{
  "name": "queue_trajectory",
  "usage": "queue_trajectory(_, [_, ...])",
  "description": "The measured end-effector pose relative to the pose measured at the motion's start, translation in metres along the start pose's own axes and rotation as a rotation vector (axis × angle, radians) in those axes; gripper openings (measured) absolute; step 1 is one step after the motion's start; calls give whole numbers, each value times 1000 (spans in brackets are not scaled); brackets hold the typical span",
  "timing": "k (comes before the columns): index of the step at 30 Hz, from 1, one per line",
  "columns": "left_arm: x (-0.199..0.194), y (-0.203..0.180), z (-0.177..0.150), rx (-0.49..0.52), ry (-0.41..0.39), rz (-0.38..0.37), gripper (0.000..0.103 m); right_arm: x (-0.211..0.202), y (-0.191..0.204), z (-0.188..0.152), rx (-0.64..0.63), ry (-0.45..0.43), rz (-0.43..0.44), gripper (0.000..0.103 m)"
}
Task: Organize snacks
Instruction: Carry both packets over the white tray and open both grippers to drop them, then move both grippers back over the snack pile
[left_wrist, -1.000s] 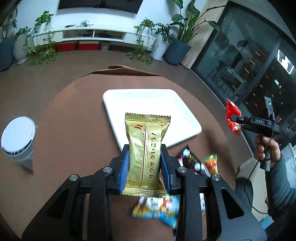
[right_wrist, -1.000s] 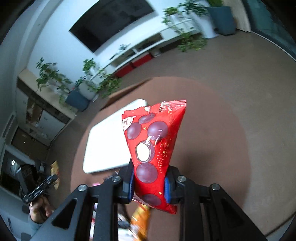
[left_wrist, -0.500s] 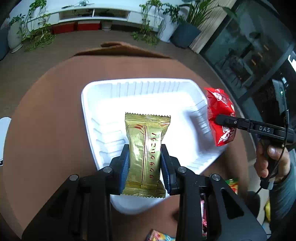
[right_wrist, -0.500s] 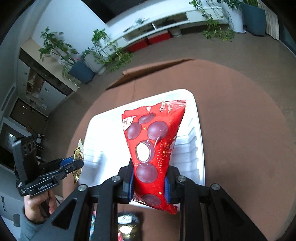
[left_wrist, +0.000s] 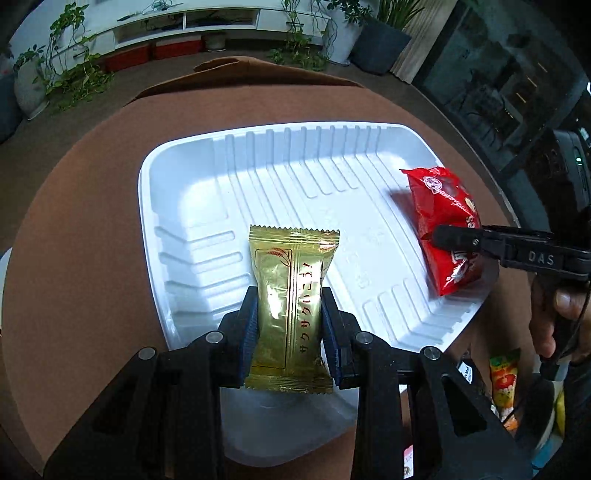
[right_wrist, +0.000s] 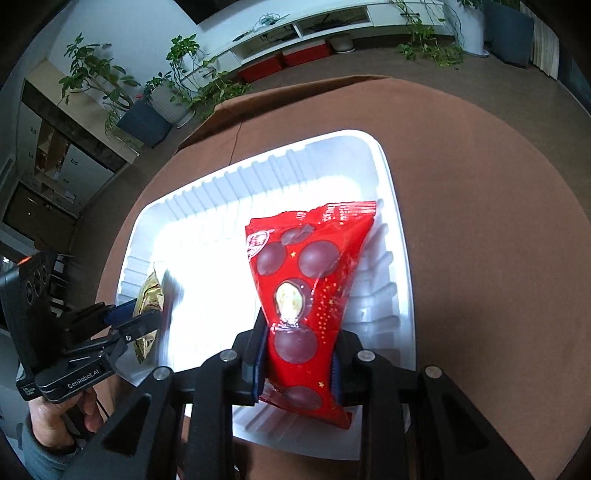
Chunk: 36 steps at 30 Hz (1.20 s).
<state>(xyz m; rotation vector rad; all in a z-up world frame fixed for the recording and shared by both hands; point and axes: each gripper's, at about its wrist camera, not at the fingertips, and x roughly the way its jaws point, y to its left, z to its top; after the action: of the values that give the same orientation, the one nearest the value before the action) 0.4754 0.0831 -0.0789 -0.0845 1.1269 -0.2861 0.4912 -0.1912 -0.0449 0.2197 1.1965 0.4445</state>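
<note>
My left gripper (left_wrist: 290, 325) is shut on a gold snack packet (left_wrist: 291, 306), held upright over the near left part of the white ribbed tray (left_wrist: 295, 162). The right wrist view shows that gold packet (right_wrist: 147, 306) in the left gripper (right_wrist: 136, 321) low over the tray's (right_wrist: 221, 206) left side. A red packet with dark round chocolates (right_wrist: 306, 280) stands between the pads of my right gripper (right_wrist: 299, 350). Its jaws are opening, and the pads still touch the packet's sides. The left wrist view shows the red packet (left_wrist: 447, 221) low over the tray's right edge, in the right gripper (left_wrist: 439, 238).
The tray lies on a round brown table (left_wrist: 74, 221). Loose snack packets (left_wrist: 502, 376) lie by the table's near right edge, beside the hand (left_wrist: 554, 314) that holds the right gripper. Potted plants and a white shelf stand on the floor beyond.
Both grippers have come forward and down over the tray, which now fills each view. The right jaws stand slightly wider around the red packet. The gold packet stays gripped.
</note>
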Motion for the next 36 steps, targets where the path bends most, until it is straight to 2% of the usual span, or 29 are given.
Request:
queue_trajectory(4, [2, -8, -4, 0, -11, 24, 30, -4, 3, -2, 10, -16, -3, 59])
queue_trajectory(5, [0, -8, -7, 3, -22, 33, 31, -6, 1, -1, 12, -25, 1, 60])
queue_trajectory(7, [-10, -9, -9, 9, -55, 44, 39, -13, 1, -1, 18, -44, 15, 65])
queue_trajectory(9, [-30, -6, -10, 11, -105, 53, 55, -26, -5, -4, 42, -67, 45, 72])
queue_trajectory(10, [-38, -6, -10, 12, -136, 54, 59, -36, -6, -4, 52, -92, 65, 74])
queue_trajectory(12, [-61, -9, -14, 13, -204, 62, 74, -55, -5, -7, 47, -144, 78, 77])
queue_trajectory(13, [-72, -10, -17, 15, -236, 57, 78, -66, -3, -8, 41, -173, 83, 80])
queue_trajectory(15, [-98, -14, -29, 23, -329, 23, 101, -95, 0, -17, 25, -254, 114, 86])
queue_trajectory(17, [-125, -14, -46, 15, -437, -9, 103, -121, 1, -29, 16, -334, 139, 92])
queue_trajectory(19, [-148, -12, -64, -35, -513, -71, 103, -149, 3, -47, -5, -424, 191, 103])
queue_trajectory(22, [-183, -9, -100, -101, -638, -82, 103, -181, 3, -77, -64, -521, 263, 103])
queue_trajectory(24, [-202, -13, -128, -113, -691, -45, 103, -193, 1, -103, -83, -535, 297, 103])
queue_trajectory(26, [-211, -18, -153, -136, -688, -28, 103, -200, -1, -129, -66, -509, 345, 103])
queue_trajectory(29, [-205, -27, -190, -199, -549, -8, 103, -209, -12, -169, 24, -489, 366, 103])
queue_trajectory(32, [-192, -41, -225, -215, -444, 3, 103, -219, -19, -211, 72, -523, 311, 103])
queue_trajectory(34, [-187, -53, -255, -243, -421, 64, 103, -222, -16, -240, 52, -533, 254, 103])
queue_trajectory(36, [-182, -60, -278, -265, -400, 52, 103, -219, -11, -269, 25, -504, 215, 103])
